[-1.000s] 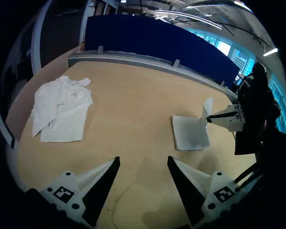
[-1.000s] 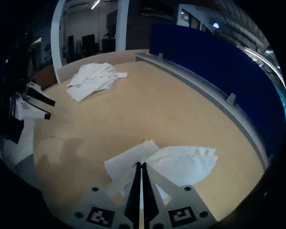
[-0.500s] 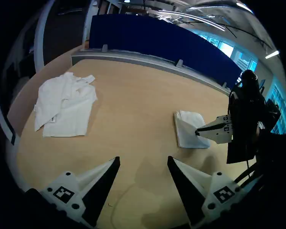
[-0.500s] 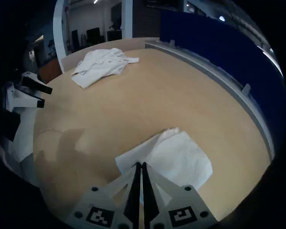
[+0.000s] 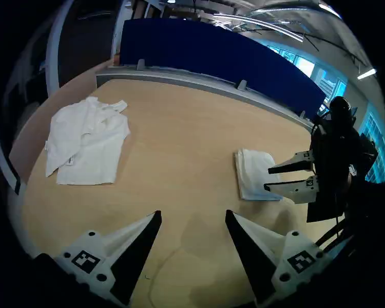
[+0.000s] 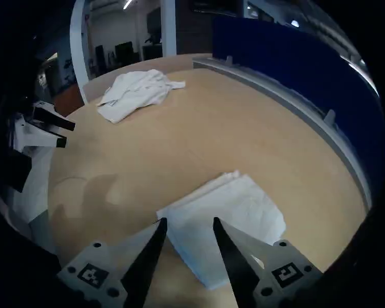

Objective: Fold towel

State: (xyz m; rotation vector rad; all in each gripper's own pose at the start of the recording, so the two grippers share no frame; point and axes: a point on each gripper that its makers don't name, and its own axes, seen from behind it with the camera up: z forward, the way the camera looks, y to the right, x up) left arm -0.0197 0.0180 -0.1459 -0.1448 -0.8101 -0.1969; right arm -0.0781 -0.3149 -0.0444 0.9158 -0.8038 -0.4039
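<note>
A white towel [image 6: 228, 215] lies folded into a small flat rectangle on the wooden table; the left gripper view shows the same towel [image 5: 254, 173] at the right. My right gripper [image 6: 188, 222] stands open right at the towel's near edge, with nothing pinched between its fingers. The left gripper view shows that right gripper [image 5: 268, 177] open beside the towel, with a dark-clad person behind it. My left gripper [image 5: 192, 215] is open over bare table, well away from the towel. The right gripper view has the left gripper [image 6: 68, 132] at its far left.
A crumpled white garment [image 5: 84, 141] lies at the far left of the table [image 5: 182, 133], also seen as a white garment [image 6: 136, 92] at the back in the right gripper view. A blue partition [image 5: 218, 56] runs along the far table edge.
My right gripper carried the lifted towel flap down, laid it flat and opened, letting go. The left gripper has barely moved.
</note>
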